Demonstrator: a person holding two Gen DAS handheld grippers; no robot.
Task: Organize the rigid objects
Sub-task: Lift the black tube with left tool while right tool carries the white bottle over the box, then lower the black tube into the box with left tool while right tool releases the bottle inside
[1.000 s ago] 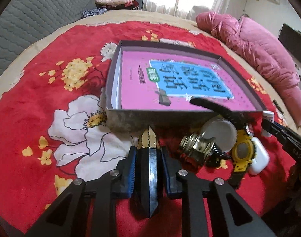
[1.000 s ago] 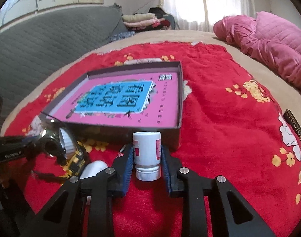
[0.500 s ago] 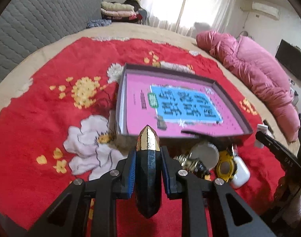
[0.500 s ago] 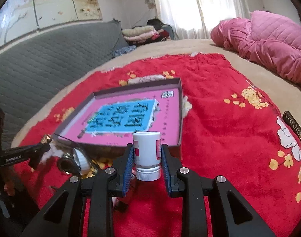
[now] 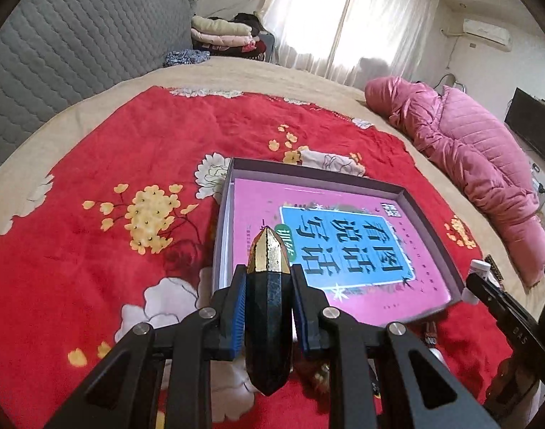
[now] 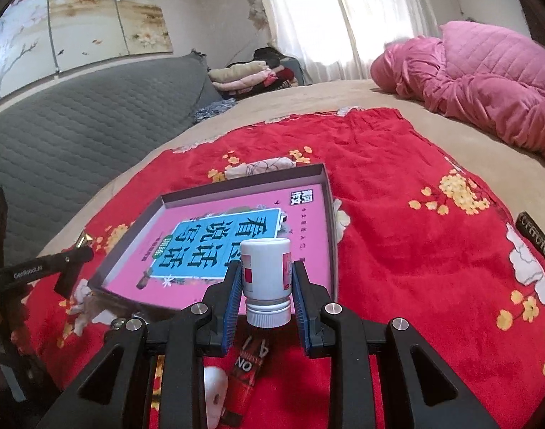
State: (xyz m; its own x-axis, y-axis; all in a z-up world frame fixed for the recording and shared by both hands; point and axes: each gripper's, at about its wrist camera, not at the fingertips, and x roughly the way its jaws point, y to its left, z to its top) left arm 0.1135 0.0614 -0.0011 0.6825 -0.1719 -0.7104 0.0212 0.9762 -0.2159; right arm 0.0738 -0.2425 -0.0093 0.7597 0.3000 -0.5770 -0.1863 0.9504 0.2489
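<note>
My left gripper [image 5: 268, 282] is shut on a dark faceted crystal-shaped object with a gold tip [image 5: 269, 307], held above the near left corner of a shallow grey box [image 5: 430, 214] that holds a pink and blue book [image 5: 344, 250]. My right gripper [image 6: 267, 279] is shut on a small white pill bottle [image 6: 267, 279], cap toward the camera, above the near right side of the same box [image 6: 328, 193]. The other gripper shows at the edge of each view: right gripper [image 5: 481, 282], left gripper [image 6: 83, 246].
The box lies on a red flowered blanket [image 5: 129, 164] over a bed. Below my right gripper are a white earbud case [image 6: 215, 389] and a red packet [image 6: 249, 361]. A pink quilt [image 5: 469, 157] lies at the far right, a grey headboard [image 6: 75, 136] at the left.
Both grippers rose with their objects and now hang higher over the box. The watch, metal piece and earbud case by the box slid down out of the left wrist view.
</note>
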